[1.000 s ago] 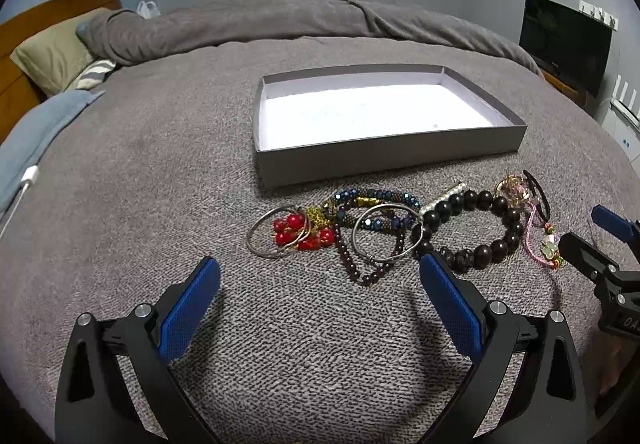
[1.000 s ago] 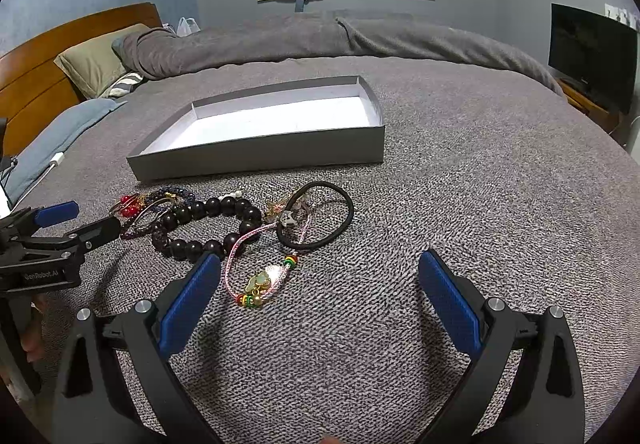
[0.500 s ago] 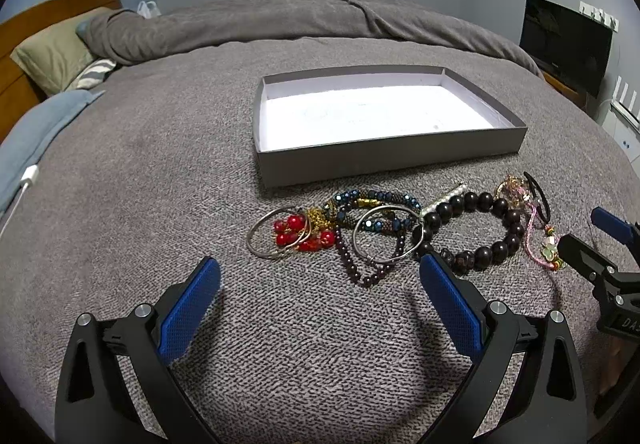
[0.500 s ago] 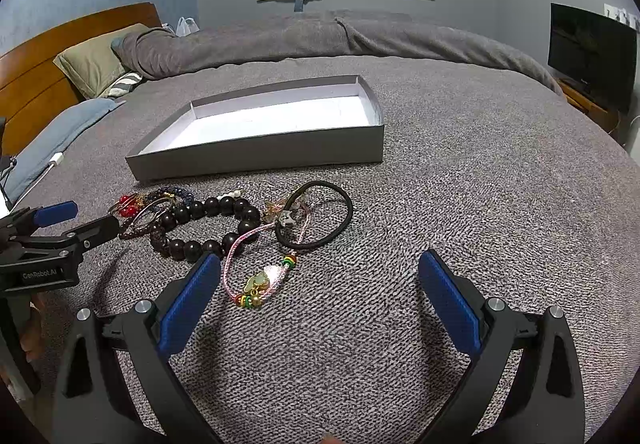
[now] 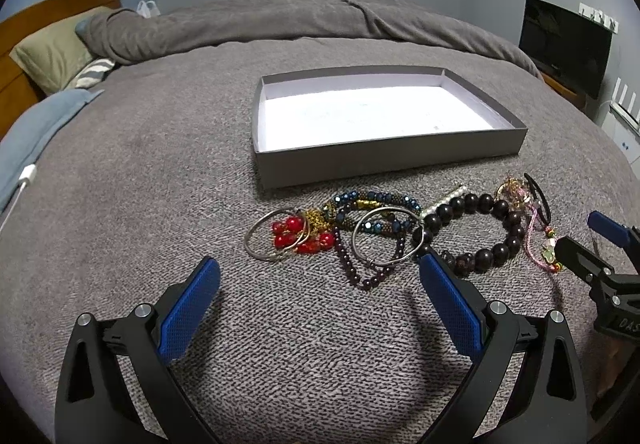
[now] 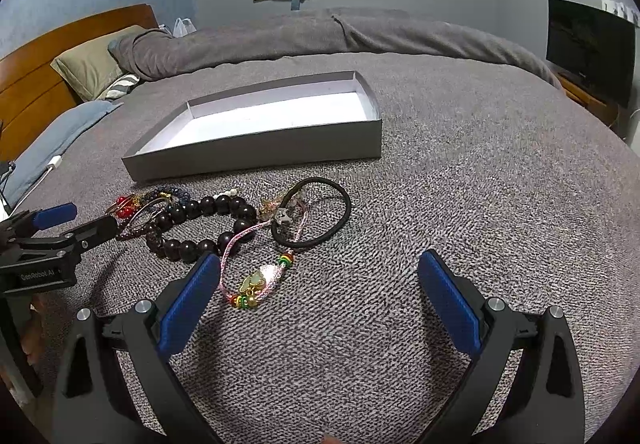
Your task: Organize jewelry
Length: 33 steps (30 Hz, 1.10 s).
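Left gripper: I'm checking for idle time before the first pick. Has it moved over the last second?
No. The left gripper frames the grey box and the silver bangle just as before, open and empty.

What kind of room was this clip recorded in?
A bedroom, almost certainly: the jewelry lies on a bed covered by a grey blanket, with a pillow against a wooden headboard, and a television stands off to one side.
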Available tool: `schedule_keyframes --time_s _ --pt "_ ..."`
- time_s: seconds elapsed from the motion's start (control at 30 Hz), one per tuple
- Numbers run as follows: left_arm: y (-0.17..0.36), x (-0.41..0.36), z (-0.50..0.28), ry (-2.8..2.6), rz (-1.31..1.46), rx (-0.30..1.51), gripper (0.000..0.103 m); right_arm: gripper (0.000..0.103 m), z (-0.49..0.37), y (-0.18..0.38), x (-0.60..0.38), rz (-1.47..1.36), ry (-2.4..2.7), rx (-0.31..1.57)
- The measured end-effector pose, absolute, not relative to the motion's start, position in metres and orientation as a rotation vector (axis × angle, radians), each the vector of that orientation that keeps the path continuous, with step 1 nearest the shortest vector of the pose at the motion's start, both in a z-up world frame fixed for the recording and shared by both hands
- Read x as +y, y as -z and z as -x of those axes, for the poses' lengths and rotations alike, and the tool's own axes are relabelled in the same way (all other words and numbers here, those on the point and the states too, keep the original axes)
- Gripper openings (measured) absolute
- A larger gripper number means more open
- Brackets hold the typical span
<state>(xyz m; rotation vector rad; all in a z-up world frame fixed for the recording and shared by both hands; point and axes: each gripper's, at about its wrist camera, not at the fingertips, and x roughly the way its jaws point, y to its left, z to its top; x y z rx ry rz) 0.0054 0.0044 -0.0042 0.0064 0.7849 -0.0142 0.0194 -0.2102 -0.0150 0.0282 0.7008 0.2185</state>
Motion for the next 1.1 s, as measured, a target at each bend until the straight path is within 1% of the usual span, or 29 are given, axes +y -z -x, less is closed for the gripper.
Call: schedule_keyframes --time_s 0.53,0.93,0.97,1.0,1.03,1.07,1.1 --pt "0.006 0.003 -0.006 0.02 -0.015 0.786 0.099 0.098 -0.018 0.014 -0.208 -0.026 -0.223 0.697" --pt "0.002 0.007 -0.005 0.063 -0.062 0.747 0.099 0.098 -0.025 0.007 -0.215 -0.056 -0.265 0.709" --pt "0.002 0.009 -0.006 0.063 -0.07 0.748 0.099 0.095 -0.027 0.004 -0.218 -0.062 -0.268 0.702" --pt "0.001 0.011 -0.007 0.058 -0.08 0.748 0.099 0.09 -0.028 -0.002 -0.222 -0.068 -0.262 0.684" --pt "0.001 0.014 -0.008 0.04 -0.096 0.748 0.099 0.087 -0.03 -0.005 -0.227 -0.074 -0.255 0.673" --pt "0.0 0.018 -0.01 0.018 -0.108 0.745 0.099 0.078 -0.032 -0.007 -0.23 -0.079 -0.248 0.67" --pt "-0.001 0.021 -0.01 0.008 -0.113 0.746 0.099 0.066 -0.039 -0.009 -0.234 -0.086 -0.238 0.681"
